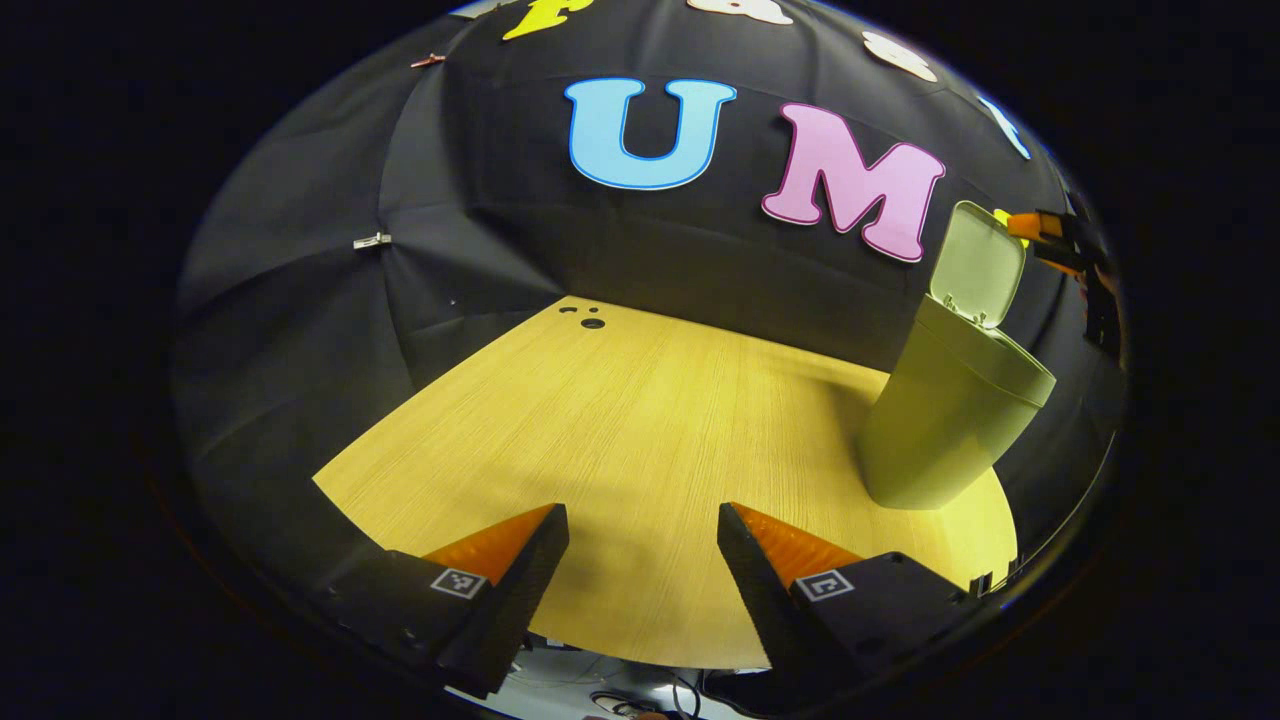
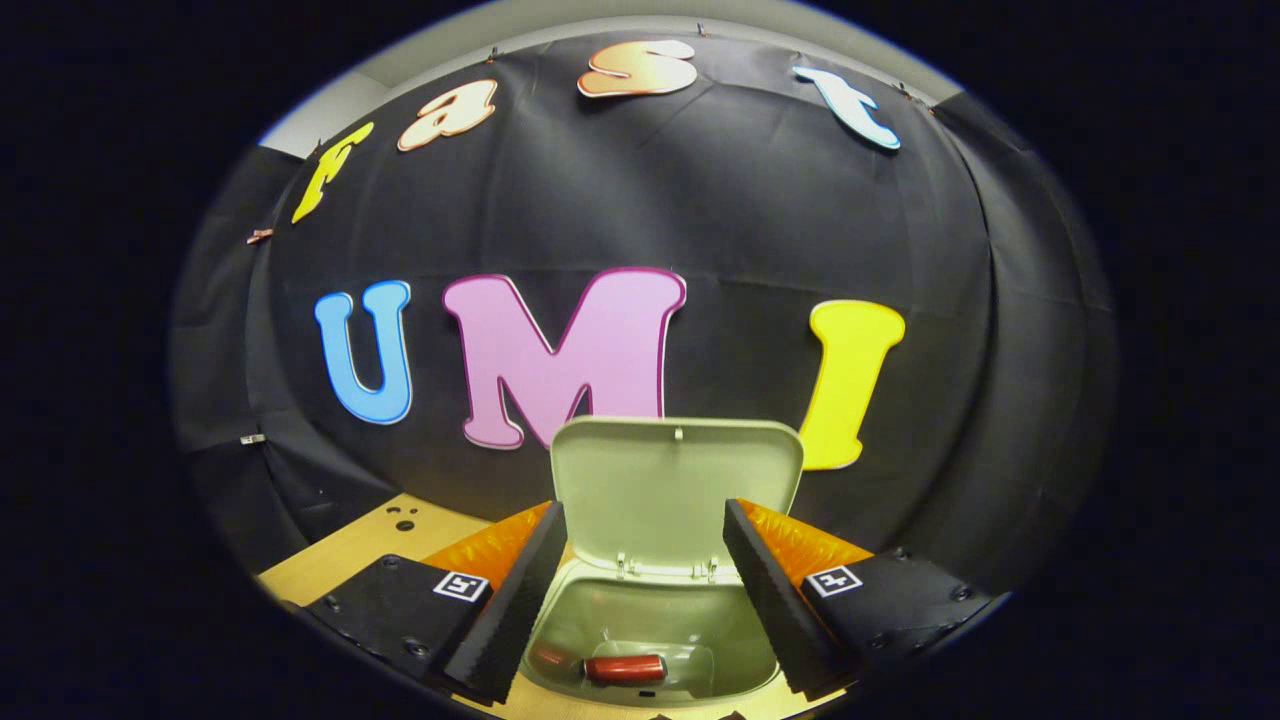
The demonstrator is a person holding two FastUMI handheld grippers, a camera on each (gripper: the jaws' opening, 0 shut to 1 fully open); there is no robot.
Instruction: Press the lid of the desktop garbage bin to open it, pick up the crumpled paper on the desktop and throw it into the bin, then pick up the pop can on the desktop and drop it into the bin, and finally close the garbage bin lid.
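The right gripper (image 2: 640,590) hangs released over the garbage bin (image 2: 650,620) — lid (image 2: 675,490) upright, red pop can (image 2: 625,668) inside. The left gripper (image 1: 643,570), released too, hovers over the wooden desktop (image 1: 640,420).

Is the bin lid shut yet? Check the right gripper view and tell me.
No. The lid stands upright above the open garbage bin, and the pop can lies on its side at the bottom.
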